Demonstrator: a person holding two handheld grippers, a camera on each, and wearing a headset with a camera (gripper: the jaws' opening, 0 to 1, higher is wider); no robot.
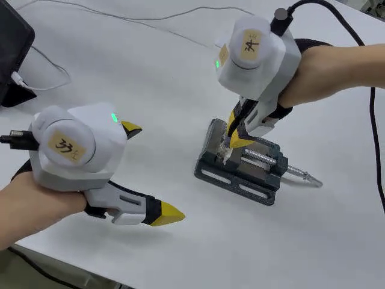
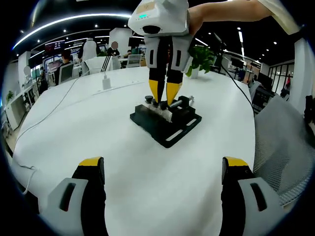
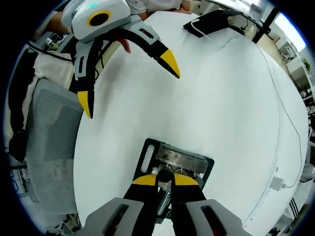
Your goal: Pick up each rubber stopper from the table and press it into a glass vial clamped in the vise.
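A dark round stopper (image 3: 165,175) is seen low in the middle of the right gripper view, at the top of the vise (image 3: 197,167). It is pinched between the 2 yellow tips of the right gripper (image 3: 165,181), which are closed on it.

In the head view the vise (image 1: 240,174) is set right of the middle on the white table (image 1: 150,72), with its screw handle (image 1: 299,174) stuck out to the right. Clear glass vials (image 1: 225,155) are clamped in it, but how many cannot be told. The right gripper (image 1: 236,135) is pointed down into the vise from the upper right.

In the left gripper view 1 more dark round top (image 2: 148,100), like a stopper, is seen on the vise (image 2: 167,127), just left of the right gripper (image 2: 162,93).

The left gripper (image 1: 150,171) is held at the lower left of the head view, well apart from the vise. Its jaws are spread wide and nothing is held between them. A black box (image 1: 12,54) is found at the upper left.
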